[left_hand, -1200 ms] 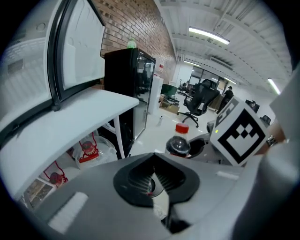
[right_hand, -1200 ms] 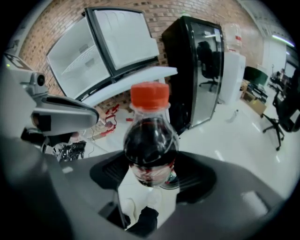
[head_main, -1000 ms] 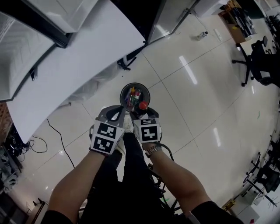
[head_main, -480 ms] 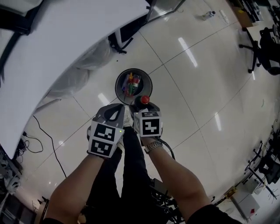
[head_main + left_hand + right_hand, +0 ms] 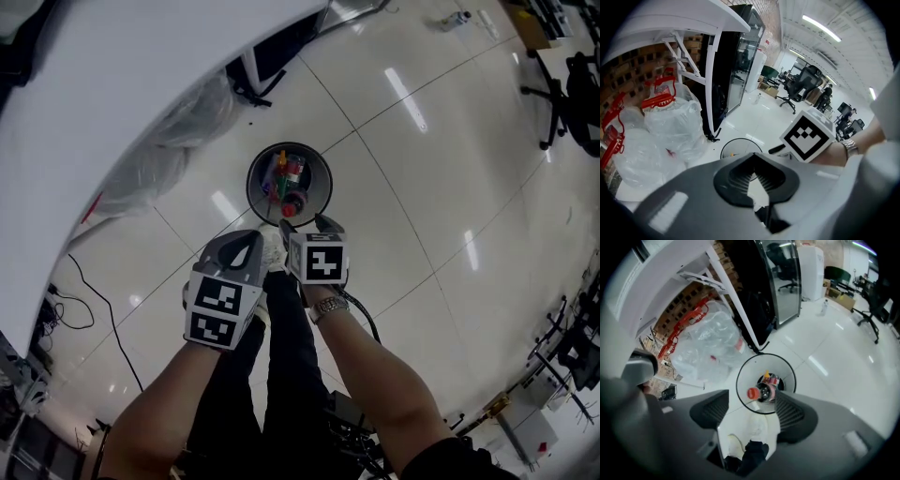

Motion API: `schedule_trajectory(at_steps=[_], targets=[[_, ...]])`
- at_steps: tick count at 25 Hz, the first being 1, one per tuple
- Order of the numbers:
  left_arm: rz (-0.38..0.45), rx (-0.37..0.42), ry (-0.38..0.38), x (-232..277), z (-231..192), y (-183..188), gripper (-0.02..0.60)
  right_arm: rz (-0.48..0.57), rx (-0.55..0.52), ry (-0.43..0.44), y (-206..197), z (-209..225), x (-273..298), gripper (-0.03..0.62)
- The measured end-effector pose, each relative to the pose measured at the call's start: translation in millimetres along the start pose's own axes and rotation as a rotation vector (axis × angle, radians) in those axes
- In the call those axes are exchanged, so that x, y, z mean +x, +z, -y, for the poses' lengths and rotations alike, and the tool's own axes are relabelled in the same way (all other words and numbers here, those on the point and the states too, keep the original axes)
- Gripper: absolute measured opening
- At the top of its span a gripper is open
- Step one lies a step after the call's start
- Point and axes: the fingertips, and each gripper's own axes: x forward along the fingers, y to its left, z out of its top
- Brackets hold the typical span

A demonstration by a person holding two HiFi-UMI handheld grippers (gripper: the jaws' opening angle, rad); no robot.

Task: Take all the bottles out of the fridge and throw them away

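- Clear plastic bags [image 5: 670, 126] with red handles lie well off to the left of the left fingers.
- The left gripper [image 5: 753, 161] has its fingers closed tip to tip, with nothing between them.
- A round bin [image 5: 251, 192] stands on the floor just ahead of both pairs of fingertips. A red-capped bottle [image 5: 764, 391] sits within its rim, above other colourful bottles.
- The right gripper [image 5: 751, 408] has its fingers spread apart and empty, with the bottle beyond their tips.
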Motion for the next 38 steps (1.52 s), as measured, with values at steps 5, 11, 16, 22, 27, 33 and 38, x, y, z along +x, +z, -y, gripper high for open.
schedule_trajectory(at_steps=[5,11,16,22,27,33,38], targets=[[0.013,-0.005,0.007,-3.8,-2.9,10.6,0.003,-0.009,-0.013,0.009,0.0,-9.2,-6.3,0.29],[0.019,-0.013,0.017,-10.3,-4.5,12.1,0.003,-0.006,-0.028,0.033,0.2,-23.9,-14.3,0.282],[0.055,-0.008,0.046,-26.3,-6.7,16.0,0.003,0.021,-0.055,0.044,6.8,-38.1,-35.7,0.272],[0.1,-0.01,0.075,-70.1,2.0,26.6,0.003,0.068,-0.118,0.08,20.8,-70.8,-80.7,0.243],[0.153,-0.022,0.116,-124.6,15.3,42.2,0.003,0.12,-0.244,0.11,34.8,-105.9,-134.2,0.223],[0.288,-0.054,0.236,-218.0,4.4,69.3,0.003,0.234,-0.427,0.193,75.8,-187.8,-213.4,0.218],[0.4,-0.081,0.328,-301.0,-2.8,84.0,0.003,0.334,-0.56,0.265,97.3,-263.5,-281.0,0.218]])
